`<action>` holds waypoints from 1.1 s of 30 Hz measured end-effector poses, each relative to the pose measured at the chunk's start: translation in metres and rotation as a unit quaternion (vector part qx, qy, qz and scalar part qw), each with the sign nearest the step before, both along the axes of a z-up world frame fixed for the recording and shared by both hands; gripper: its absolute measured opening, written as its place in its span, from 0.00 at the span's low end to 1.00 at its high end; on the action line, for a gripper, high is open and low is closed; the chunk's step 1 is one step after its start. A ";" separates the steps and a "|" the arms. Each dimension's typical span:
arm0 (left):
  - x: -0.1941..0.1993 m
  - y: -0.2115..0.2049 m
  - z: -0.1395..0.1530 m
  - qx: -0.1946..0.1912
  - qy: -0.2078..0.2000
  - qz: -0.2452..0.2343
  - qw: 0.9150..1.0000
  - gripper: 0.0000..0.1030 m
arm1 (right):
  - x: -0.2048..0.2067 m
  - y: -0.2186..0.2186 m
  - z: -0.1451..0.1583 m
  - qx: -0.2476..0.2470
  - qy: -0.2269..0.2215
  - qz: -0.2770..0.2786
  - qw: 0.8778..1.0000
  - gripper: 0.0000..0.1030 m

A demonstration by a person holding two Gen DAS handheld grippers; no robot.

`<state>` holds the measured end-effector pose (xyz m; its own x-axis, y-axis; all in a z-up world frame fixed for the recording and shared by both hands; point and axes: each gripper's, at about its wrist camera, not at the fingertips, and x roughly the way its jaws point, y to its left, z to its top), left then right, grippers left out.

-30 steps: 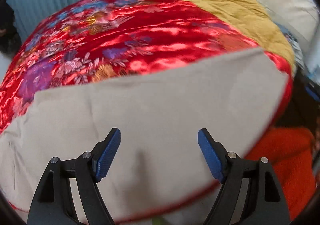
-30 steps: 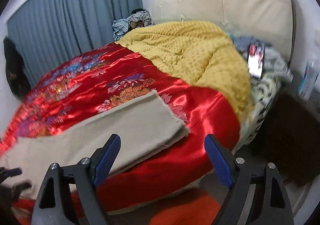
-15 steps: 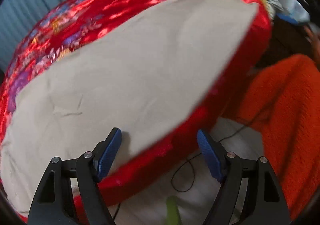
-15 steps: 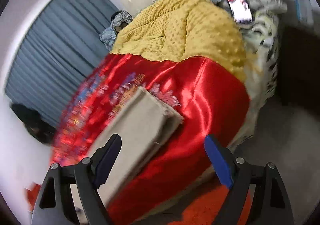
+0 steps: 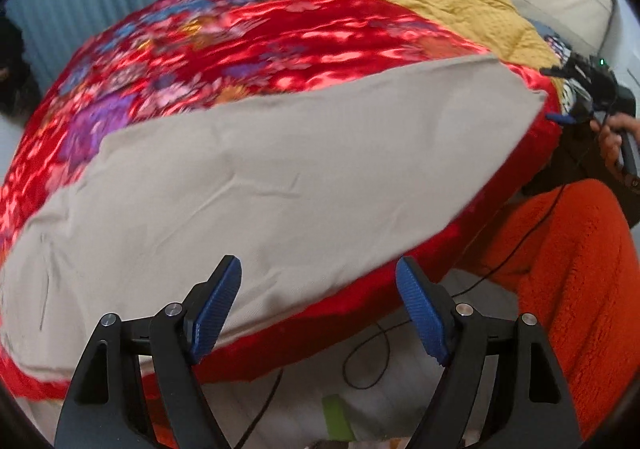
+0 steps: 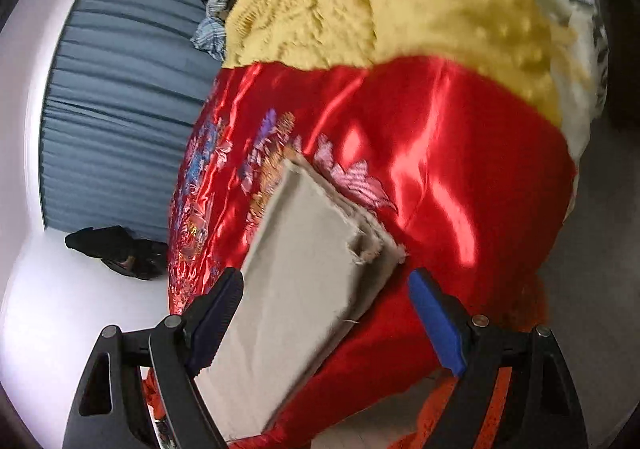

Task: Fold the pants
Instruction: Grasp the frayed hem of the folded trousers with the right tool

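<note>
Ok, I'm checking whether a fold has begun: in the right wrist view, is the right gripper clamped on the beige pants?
No, the right gripper stands open above the frayed leg end of the beige pants, pads not pressing the cloth.

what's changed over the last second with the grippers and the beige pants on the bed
The right gripper rolled and came down toward the frayed hem end of the folded beige pants. The left gripper swung out toward the bed edge, then back over the pants. Unchanged: both grippers open and empty, pants flat on the red floral satin bedspread.
</note>
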<state>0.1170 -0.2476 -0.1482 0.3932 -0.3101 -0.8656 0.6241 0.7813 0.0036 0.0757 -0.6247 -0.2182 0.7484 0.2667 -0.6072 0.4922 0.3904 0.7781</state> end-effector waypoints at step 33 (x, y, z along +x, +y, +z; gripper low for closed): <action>0.039 0.061 0.035 -0.060 -0.008 0.087 0.994 0.81 | 0.023 0.133 0.194 -0.223 -0.191 0.186 0.938 0.07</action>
<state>0.1561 -0.1871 -0.1132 0.4638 -0.3364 -0.8196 0.4793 0.8733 -0.0871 0.0992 -0.4919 -0.0247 0.8395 0.3356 -0.4272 -0.0230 0.8077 0.5892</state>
